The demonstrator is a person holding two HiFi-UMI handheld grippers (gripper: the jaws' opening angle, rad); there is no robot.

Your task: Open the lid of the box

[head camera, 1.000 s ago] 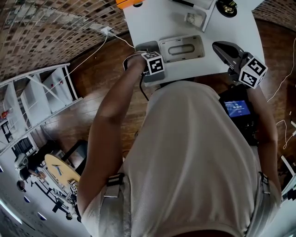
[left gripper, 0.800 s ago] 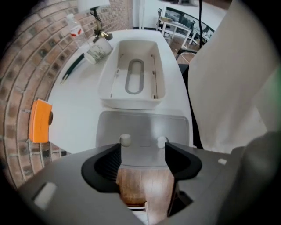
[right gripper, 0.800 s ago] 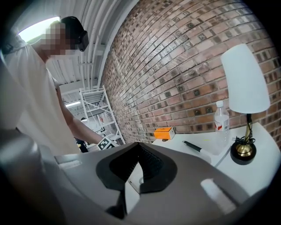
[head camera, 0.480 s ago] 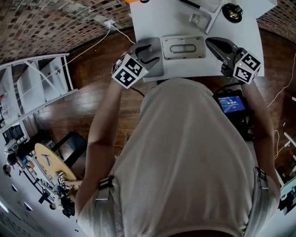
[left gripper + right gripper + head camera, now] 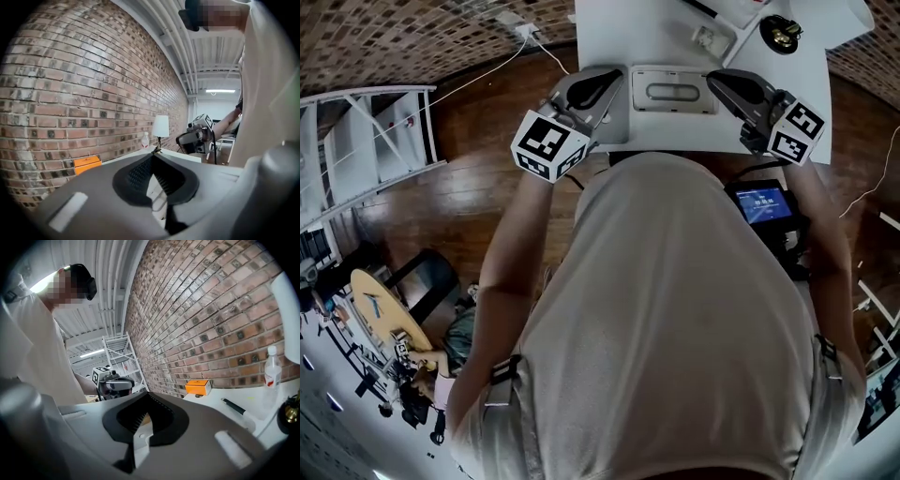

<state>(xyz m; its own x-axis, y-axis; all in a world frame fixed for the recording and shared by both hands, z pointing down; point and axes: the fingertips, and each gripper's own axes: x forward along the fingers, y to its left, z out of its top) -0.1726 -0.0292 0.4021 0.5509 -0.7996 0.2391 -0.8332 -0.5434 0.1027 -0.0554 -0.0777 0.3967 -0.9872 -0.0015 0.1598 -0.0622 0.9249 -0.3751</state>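
The grey box (image 5: 673, 91), with its recessed lid, lies flat on the white table (image 5: 619, 33) just ahead of the person. My left gripper (image 5: 614, 81) points at the box's left end, its jaws shut with nothing between them. My right gripper (image 5: 717, 79) points at the box's right end, tips together, also holding nothing. In the left gripper view the jaws (image 5: 153, 155) meet at their tips, and the right gripper (image 5: 197, 136) shows across the table. In the right gripper view the closed jaws (image 5: 149, 395) face the left gripper (image 5: 112, 383).
An orange box (image 5: 197, 386), a pen (image 5: 234, 406) and a water bottle (image 5: 271, 371) stand toward the brick wall. A lamp (image 5: 161, 126) has its black base (image 5: 783, 33) at the table's far right. A white cable (image 5: 534, 42) and a shelf rack (image 5: 366, 141) lie to the left.
My left gripper has drawn back from the box's left side, turned its jaws toward the box and shut them. The right gripper has come in closer to the box's right end.
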